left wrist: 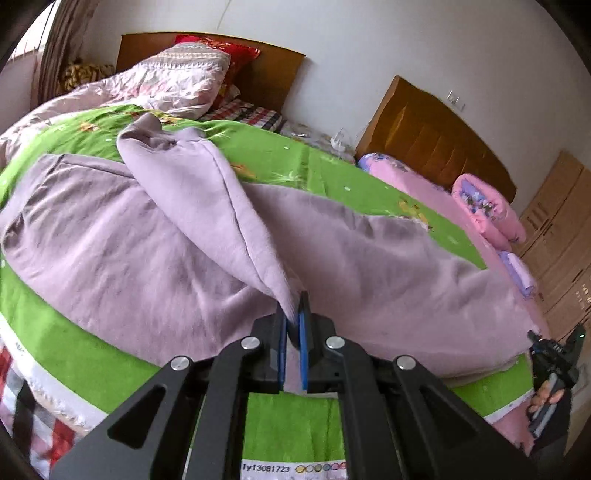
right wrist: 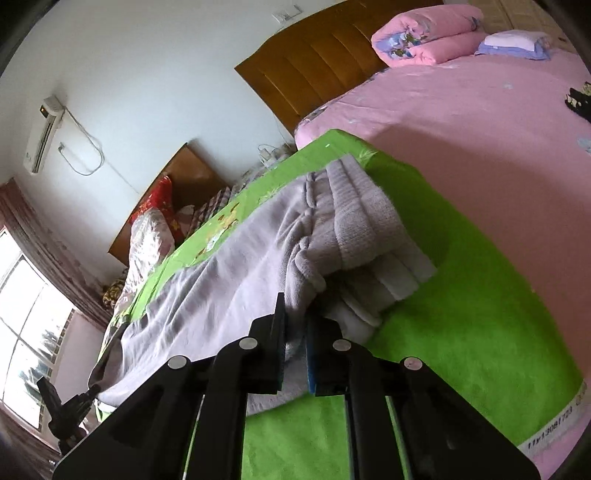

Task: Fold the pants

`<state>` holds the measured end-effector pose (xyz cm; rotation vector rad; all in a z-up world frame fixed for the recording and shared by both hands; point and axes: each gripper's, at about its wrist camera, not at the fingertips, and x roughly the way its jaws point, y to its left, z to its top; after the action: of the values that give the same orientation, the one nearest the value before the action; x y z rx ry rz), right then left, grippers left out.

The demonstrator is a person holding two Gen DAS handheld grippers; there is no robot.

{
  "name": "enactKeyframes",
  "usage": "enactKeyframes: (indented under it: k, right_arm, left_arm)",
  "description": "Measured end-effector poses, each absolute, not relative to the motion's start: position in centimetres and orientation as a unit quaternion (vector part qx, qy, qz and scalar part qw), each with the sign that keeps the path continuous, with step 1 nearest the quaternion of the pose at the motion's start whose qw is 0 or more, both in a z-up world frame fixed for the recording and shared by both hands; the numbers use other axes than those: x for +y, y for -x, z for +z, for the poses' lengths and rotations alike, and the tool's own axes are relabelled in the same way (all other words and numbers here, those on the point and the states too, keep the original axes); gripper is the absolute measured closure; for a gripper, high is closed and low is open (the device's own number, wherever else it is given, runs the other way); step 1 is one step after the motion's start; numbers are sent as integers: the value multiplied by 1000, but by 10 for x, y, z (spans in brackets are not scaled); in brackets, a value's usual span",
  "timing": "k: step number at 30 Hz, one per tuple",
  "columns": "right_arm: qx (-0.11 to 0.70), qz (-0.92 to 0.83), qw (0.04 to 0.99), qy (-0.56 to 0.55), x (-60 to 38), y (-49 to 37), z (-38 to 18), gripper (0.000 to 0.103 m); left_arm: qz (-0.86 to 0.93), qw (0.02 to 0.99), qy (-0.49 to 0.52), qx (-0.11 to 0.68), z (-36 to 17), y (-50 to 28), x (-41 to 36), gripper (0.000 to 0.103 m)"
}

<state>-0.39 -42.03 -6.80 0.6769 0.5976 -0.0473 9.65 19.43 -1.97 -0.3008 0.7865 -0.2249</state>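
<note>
Fabric is caught in both of my grippers, two in all, each with two blue-padded fingers. My left gripper [left wrist: 294, 314] has its jaws pressed together on a pulled-up point of the one pair of lilac pants [left wrist: 155, 236], so a ridge of cloth rises from the jaws and runs away toward the far leg end, which is folded over itself. My right gripper [right wrist: 295, 325] is pinching the same pants just beside the ribbed waistband [right wrist: 364, 221]; the cloth passes between its pads and the waistband, with its white inner layers showing, sits just beyond the jaws to the right. The pants lie spread lengthwise on one green sheet [left wrist: 280, 424], close to its near edge, where a strip of printed numbers runs. In the left wrist view my other gripper shows small at the right edge, at the waist end of the pants. Farther out I count two wooden headboards [left wrist: 436, 147], a rumpled pale quilt [left wrist: 166, 85] at the far left corner of the green sheet, and one folded pink quilt [right wrist: 428, 33] on the pink bed [right wrist: 480, 147] beside it.
</note>
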Motion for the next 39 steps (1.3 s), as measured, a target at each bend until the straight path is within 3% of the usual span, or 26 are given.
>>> enactKeyframes:
  k: [4, 10, 14, 15, 16, 17, 18, 19, 21, 24, 28, 33, 39]
  right_arm:
    - [304, -32, 885, -352, -429, 4, -96, 95]
    - [289, -32, 894, -341, -426, 7, -78, 95]
    - [301, -49, 887, -347, -427, 7, -99, 97]
    - [299, -51, 890, -340, -425, 8, -97, 95]
    - [305, -53, 893, -327, -423, 8, -93, 89]
    - [312, -59, 894, -316, -420, 9, -87, 83]
    - [317, -74, 896, -302, -417, 12, -81, 54]
    - [319, -132, 902, -262, -411, 18, -65, 33]
    - [285, -173, 926, -180, -392, 27, -39, 32]
    - [269, -121, 951, -97, -345, 14, -12, 32]
    - [309, -47, 950, -8, -283, -24, -24, 32]
    - [406, -23, 914, -8, -297, -39, -71, 31]
    - [393, -4, 919, -22, -324, -43, -33, 29]
  left_arm:
    - [-104, 888, 163, 417, -55, -103, 199, 97]
    - [-107, 897, 147, 403, -45, -97, 197, 95]
    - [-106, 899, 132, 404, -52, -94, 191, 90]
    - [-105, 900, 125, 404, -51, -92, 191, 82]
    - [-97, 903, 114, 404, -48, -91, 191, 51]
    - [-65, 910, 95, 399, -41, -89, 191, 31]
    - [-8, 925, 69, 373, -27, -81, 192, 17]
    - [37, 940, 47, 336, -11, -70, 190, 16]
    - [33, 955, 36, 294, 15, -60, 177, 16]
    - [-70, 954, 18, 291, 37, -63, 124, 8]
    - [-167, 921, -92, 339, 10, -88, 27, 5]
    - [-195, 855, -99, 470, -47, -131, 3, 5]
    - [-284, 848, -49, 445, 23, -188, -33, 6]
